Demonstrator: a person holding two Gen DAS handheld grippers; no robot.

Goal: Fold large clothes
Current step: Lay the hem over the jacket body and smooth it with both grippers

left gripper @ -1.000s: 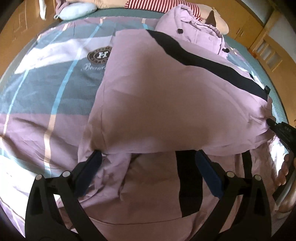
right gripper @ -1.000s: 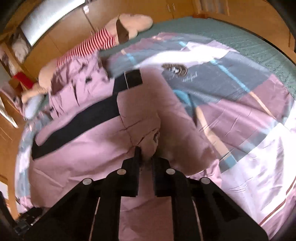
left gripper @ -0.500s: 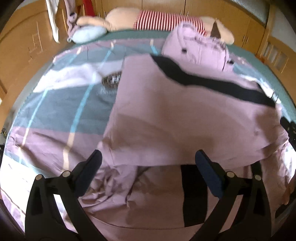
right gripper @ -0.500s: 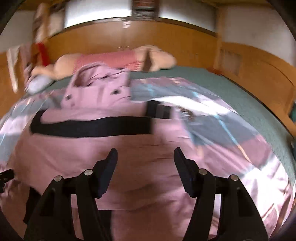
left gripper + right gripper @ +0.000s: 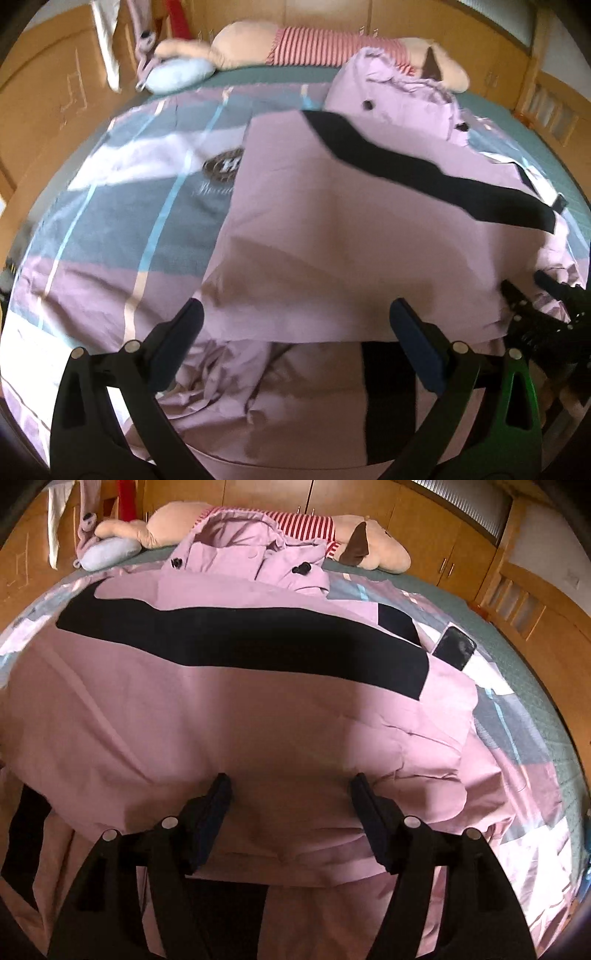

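A large pink hooded jacket [image 5: 351, 221] with a black band lies on the bed, its lower part folded up over the body. It also fills the right wrist view [image 5: 240, 716], hood [image 5: 243, 554] at the far end. My left gripper [image 5: 295, 317] is open and empty just above the folded edge. My right gripper [image 5: 290, 786] is open and empty over the fold's near edge. The right gripper also shows at the right of the left wrist view [image 5: 528, 291], jaws apart.
The bed has a patchwork cover [image 5: 129, 206] in grey, pink and white. A long plush toy in a striped shirt [image 5: 295, 520] and a pale blue cushion [image 5: 177, 74] lie at the head. Wooden wardrobes [image 5: 424, 524] stand behind.
My right gripper has let go of the jacket fabric and opened. Both grippers have drawn back toward the near edge, and the folded flap lies flat.
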